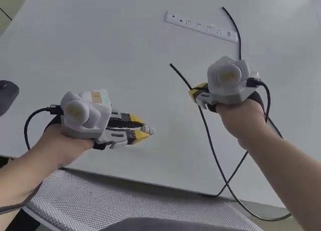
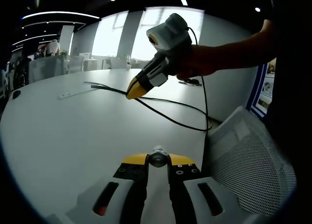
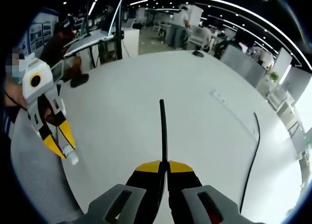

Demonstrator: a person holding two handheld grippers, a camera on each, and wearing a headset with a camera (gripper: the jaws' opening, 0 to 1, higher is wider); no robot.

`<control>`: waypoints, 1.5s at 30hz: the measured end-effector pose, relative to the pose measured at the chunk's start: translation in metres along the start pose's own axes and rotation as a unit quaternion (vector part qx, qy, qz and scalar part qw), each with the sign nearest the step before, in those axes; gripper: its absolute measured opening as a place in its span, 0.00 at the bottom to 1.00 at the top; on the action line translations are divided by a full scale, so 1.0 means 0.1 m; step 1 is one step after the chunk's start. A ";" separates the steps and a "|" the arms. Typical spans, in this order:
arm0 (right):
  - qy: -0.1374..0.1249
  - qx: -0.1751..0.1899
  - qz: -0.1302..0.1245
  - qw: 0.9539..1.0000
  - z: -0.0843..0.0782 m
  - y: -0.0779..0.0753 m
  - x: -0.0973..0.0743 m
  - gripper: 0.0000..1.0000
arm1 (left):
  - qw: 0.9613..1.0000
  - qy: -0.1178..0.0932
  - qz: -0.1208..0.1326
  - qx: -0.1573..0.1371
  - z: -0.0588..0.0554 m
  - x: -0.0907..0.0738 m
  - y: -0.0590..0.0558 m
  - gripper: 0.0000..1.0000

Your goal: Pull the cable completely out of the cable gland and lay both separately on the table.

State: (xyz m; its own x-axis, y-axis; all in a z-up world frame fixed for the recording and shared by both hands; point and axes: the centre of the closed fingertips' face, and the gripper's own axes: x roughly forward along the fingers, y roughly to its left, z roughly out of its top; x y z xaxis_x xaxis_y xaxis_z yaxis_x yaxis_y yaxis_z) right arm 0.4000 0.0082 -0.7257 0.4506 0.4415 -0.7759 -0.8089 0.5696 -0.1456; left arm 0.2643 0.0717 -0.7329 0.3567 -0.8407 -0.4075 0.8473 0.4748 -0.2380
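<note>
Cable (image 1: 208, 140) clear of cable gland (image 2: 158, 156): my left tool (image 2: 157, 160) pinches the gland, right tool (image 3: 163, 166) the cable. Neither set down on table (image 1: 100, 40) yet.

Left tool (image 1: 143, 133): over the near left part of the worktop (image 1: 100, 40), tips pointing right.
Cable gland (image 1: 149, 131): between the left tool's tips.
Right tool (image 1: 195, 93): right of the left tool, farther back, well apart from it.
Cable (image 1: 214, 153): between the right tool's jaws, its short end past the tips and apart from the cable gland, the rest trailing over the near edge.
Power strip (image 1: 201, 26): on the worktop, behind the right tool.
Chair (image 1: 125, 206): before the near edge.
</note>
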 end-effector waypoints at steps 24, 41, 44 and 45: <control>0.007 -0.119 0.082 0.990 0.40 0.65 0.62 0.00 | 1.000 0.016 0.000 -0.016 -0.28 0.01 0.11 0.16; 0.025 -0.175 0.157 0.972 0.33 1.27 0.97 0.00 | 0.999 0.037 0.002 -0.035 -0.49 0.03 0.19 0.16; 0.030 -0.183 0.164 0.969 0.30 1.31 1.01 0.00 | 0.998 0.042 0.004 -0.036 -0.53 0.03 0.21 0.16; 0.032 -0.182 0.167 0.968 0.29 1.32 1.02 0.00 | 0.998 0.044 0.005 -0.036 -0.54 0.03 0.22 0.16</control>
State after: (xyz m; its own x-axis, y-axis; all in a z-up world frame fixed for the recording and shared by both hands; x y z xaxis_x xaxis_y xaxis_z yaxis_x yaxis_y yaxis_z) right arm 0.3500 0.1491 -0.8064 0.1252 0.5093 -0.8515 -0.9905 0.1137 -0.0776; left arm 0.2625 0.0939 -0.7871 0.3269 -0.8111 -0.4850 0.8120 0.5036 -0.2950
